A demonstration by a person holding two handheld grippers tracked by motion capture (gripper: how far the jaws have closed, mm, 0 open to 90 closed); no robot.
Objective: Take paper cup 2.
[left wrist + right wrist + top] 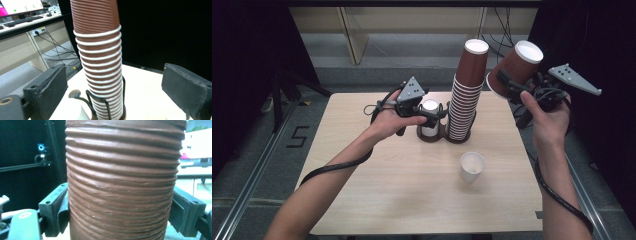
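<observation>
One stack [466, 95] of brown ribbed cups stands in one wire holder [434, 135]; its white rims are too many and too close to count exactly, well over a dozen. One more brown cup [516, 65] is apart from the stack, up in the right gripper [512, 82]. Two white cups: one [429, 117] in the holder's other ring, one [472, 166] loose on the table [377, 200]. Two grippers, the left gripper [432, 114] being the other. One table.
</observation>
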